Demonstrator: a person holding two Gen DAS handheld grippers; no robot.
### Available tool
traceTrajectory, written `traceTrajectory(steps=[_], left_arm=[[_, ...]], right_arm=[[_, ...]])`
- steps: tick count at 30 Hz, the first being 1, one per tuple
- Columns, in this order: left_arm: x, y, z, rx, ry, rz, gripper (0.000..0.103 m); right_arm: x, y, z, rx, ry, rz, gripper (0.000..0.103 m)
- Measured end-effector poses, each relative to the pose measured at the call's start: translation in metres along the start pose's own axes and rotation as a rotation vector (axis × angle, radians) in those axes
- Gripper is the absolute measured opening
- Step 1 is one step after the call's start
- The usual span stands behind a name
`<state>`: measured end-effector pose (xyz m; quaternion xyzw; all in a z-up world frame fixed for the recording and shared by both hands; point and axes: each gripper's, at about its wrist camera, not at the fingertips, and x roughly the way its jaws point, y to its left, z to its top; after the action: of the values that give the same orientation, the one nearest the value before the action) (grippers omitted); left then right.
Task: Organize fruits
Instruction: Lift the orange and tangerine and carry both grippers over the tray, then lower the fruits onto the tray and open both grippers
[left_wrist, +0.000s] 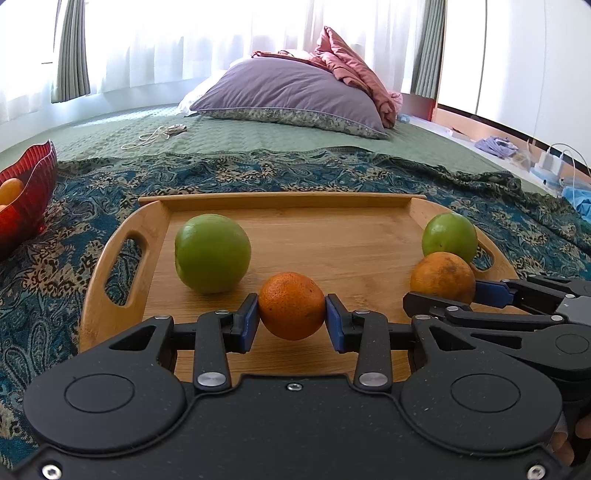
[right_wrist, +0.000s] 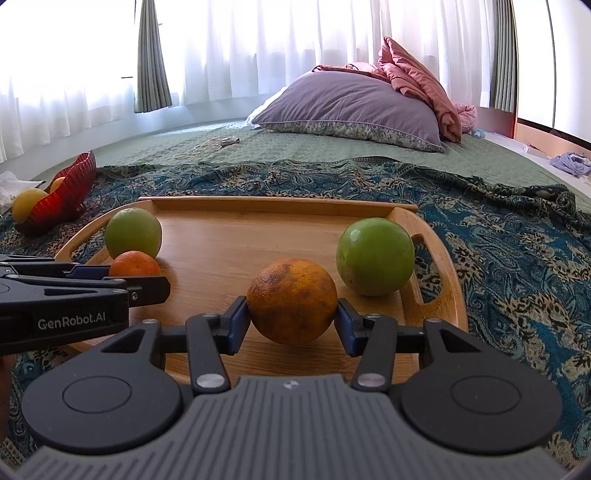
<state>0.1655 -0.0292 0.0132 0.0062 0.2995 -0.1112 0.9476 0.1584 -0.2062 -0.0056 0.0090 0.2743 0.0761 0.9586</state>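
A bed (left_wrist: 258, 140) covered by a green quilt fills both views, with a purple pillow (left_wrist: 291, 92) at its far end and a patterned blue cloth (left_wrist: 55, 258) spread over the near part. On that cloth a wooden tray (left_wrist: 332, 236) is set, and a red bowl (left_wrist: 33, 184) stands well apart from it to the left, with yellow-orange fruit already seen inside.

Four fruits are on or over the tray. A large green fruit (left_wrist: 212, 253) sits toward its left side and a second green fruit (left_wrist: 448, 236) near its right handle. Just in front of each, an orange is held.

The step in hand is judged to be the pick-up of both oranges at once. The left gripper (left_wrist: 291, 319) is closed on the smooth orange (left_wrist: 291, 304), with a blue pad pressed to each side. The right gripper (right_wrist: 293, 321) is likewise clamped on the blotchy orange (right_wrist: 291, 299). Whether either orange has left the tray floor cannot be told with certainty, though a shadow is seen beneath each.

Both tools are held low and roughly level, pointed forward across the tray, side by side, with the fingers spread horizontally. Part of a hand (left_wrist: 569, 439) is glimpsed at the left view's lower right edge.

The next move is judged to call for a lift clear of the tray rim and a carry leftward to the bowl, with the neighbouring green fruits left undisturbed; the right orange has the longer way to go.
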Motion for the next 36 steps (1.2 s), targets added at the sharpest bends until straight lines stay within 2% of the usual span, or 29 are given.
traceTrajectory(steps=[28,32,36], left_arm=[[0.009,-0.002,-0.004,0.011,0.012,0.002,0.036],[0.005,-0.003,-0.002,0.024,-0.005,0.009,0.043],[0.004,-0.002,-0.002,0.024,0.001,0.015,0.05]], right_arm=[[0.0,0.005,-0.003,-0.033,0.007,0.003,0.057],[-0.002,0.007,-0.003,-0.046,0.004,0.001,0.057],[-0.008,0.009,-0.003,-0.077,-0.015,-0.009,0.066]])
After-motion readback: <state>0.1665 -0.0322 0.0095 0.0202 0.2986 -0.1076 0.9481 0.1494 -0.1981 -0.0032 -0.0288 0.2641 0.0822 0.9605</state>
